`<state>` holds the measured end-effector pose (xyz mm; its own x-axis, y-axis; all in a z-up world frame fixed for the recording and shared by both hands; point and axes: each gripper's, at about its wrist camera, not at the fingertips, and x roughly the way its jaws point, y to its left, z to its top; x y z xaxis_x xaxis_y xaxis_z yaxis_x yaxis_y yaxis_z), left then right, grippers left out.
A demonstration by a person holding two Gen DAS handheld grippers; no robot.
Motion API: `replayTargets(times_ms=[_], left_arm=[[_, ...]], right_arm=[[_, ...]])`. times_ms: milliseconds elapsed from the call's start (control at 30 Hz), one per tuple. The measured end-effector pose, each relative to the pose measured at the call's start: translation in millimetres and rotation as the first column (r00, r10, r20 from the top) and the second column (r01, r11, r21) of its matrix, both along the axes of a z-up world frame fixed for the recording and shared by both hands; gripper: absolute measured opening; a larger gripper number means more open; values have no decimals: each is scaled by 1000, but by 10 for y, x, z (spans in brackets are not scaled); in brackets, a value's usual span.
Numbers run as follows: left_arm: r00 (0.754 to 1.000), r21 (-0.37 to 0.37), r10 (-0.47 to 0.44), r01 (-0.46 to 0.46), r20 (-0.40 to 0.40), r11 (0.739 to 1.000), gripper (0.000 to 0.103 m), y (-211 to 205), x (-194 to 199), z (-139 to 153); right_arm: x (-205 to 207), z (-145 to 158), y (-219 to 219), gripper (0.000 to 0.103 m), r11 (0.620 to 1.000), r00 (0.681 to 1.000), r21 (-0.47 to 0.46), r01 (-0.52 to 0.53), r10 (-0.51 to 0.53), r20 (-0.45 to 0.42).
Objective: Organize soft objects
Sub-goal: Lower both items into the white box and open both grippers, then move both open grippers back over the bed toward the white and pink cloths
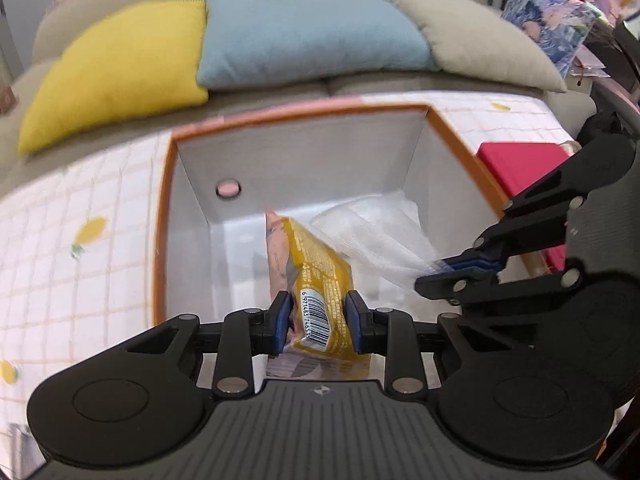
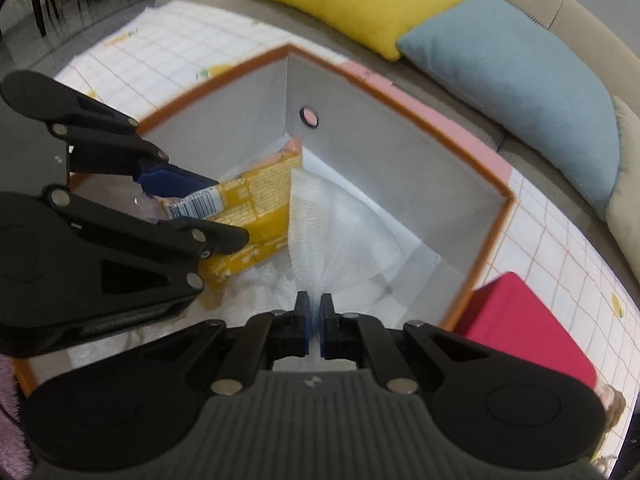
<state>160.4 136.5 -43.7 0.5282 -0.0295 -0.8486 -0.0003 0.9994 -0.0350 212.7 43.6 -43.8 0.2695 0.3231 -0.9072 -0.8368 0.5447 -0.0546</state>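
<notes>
Your left gripper [image 1: 317, 322] is clamped on the barcode end of a soft yellow plastic-wrapped packet [image 1: 316, 276], which hangs nose-down inside the open orange-rimmed cardboard box with grey inner walls [image 1: 304, 152], near its left side. Your right gripper [image 2: 316, 322] is pinched tight on the edge of a clear, white-ribbed plastic bag [image 2: 320, 232], whose body already lies crumpled on the box floor just beside the packet. Both items look low enough to let go, so lower each a touch more until it rests on the floor rather than dropping it from a height. Free the yellow packet first, laying it flat against the left wall so it does not lean on the bag. Then open the right jaws and lift straight up; thin film may cling to the pads and trail out after you. Keep both grippers clear of the orange rim as you withdraw, and apart from one another, since they sit close together over the box.
</notes>
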Motion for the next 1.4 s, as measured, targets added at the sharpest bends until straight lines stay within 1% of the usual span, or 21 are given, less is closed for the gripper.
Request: replayTargets(times_ms=[67, 200, 333, 367, 400, 467, 500, 533, 567, 633, 700, 767, 833, 933, 967, 1033, 1167, 1233, 1333, 1400], left_arm=[[1000, -5, 6, -6, -24, 1000, 32, 17, 1, -47], [996, 27, 31, -29, -87, 999, 31, 26, 7, -120], [995, 54, 37, -32, -94, 998, 33, -4, -8, -123], [994, 70, 35, -28, -99, 997, 36, -20, 4, -123], [994, 86, 34, -26, -100, 996, 38, -36, 6, -127], [995, 94, 51, -42, -91, 995, 42, -63, -12, -136], [995, 104, 54, -45, -83, 994, 46, -75, -19, -140], [996, 113, 57, -49, -70, 992, 49, -89, -40, -147], [996, 111, 57, -50, -63, 993, 53, -96, -60, -149], [997, 98, 58, -53, -53, 994, 59, -106, -98, -141], [997, 88, 62, -58, -44, 994, 65, -110, -114, -122], [997, 89, 64, -61, -39, 994, 67, -123, -125, -88], [998, 91, 59, -55, -38, 994, 70, -140, -138, -61], [997, 113, 65, -62, -28, 992, 73, -180, -180, 21], [998, 123, 68, -66, -15, 990, 75, -194, -205, 66], [998, 124, 67, -67, 8, 990, 76, -224, -252, 156], [994, 99, 89, -95, 59, 991, 76, -261, -353, 358], [991, 86, 96, -104, 90, 991, 76, -297, -409, 447], [985, 49, 99, -107, 141, 993, 76, -364, -533, 565], [981, 30, 94, -101, 167, 994, 74, -421, -613, 620]], right_arm=[[3, -90, 54, 1, 1000, 1000, -22, -10, 9, -14], [-3, -248, 118, 1, 997, 999, -67, -36, 34, -37], [-41, -350, 157, 5, 993, 998, -103, -60, 59, -19], [-48, -367, 157, 5, 992, 998, -106, -62, 60, -17], [-39, -377, 162, 9, 992, 998, -107, -61, 60, -18], [-35, -391, 154, 12, 994, 999, -99, -53, 52, -13], [-43, -383, 143, 19, 994, 999, -98, -54, 54, -7], [-57, -378, 129, 23, 993, 998, -100, -56, 57, 7], [-84, -366, 116, 24, 993, 997, -102, -67, 70, 27], [-144, -323, 89, 36, 990, 993, -104, -94, 101, 65], [-202, -265, 62, 41, 988, 987, -103, -117, 127, 97], [-249, -224, 49, 44, 984, 980, -115, -137, 152, 130], [-269, -192, 30, 49, 982, 976, -123, -146, 163, 142], [-266, -108, -12, 52, 984, 978, -115, -138, 154, 143], [-264, -72, -32, 52, 985, 978, -110, -135, 150, 146], [-278, 14, -78, 54, 986, 977, -99, -132, 147, 156], [-325, 241, -215, 57, 991, 972, -56, -120, 129, 197], [-383, 354, -306, 63, 994, 969, -29, -107, 111, 221], [-509, 499, -504, 63, 998, 965, 17, -61, 55, 258], [-586, 573, -665, 63, 998, 963, 56, -11, -4, 269]])
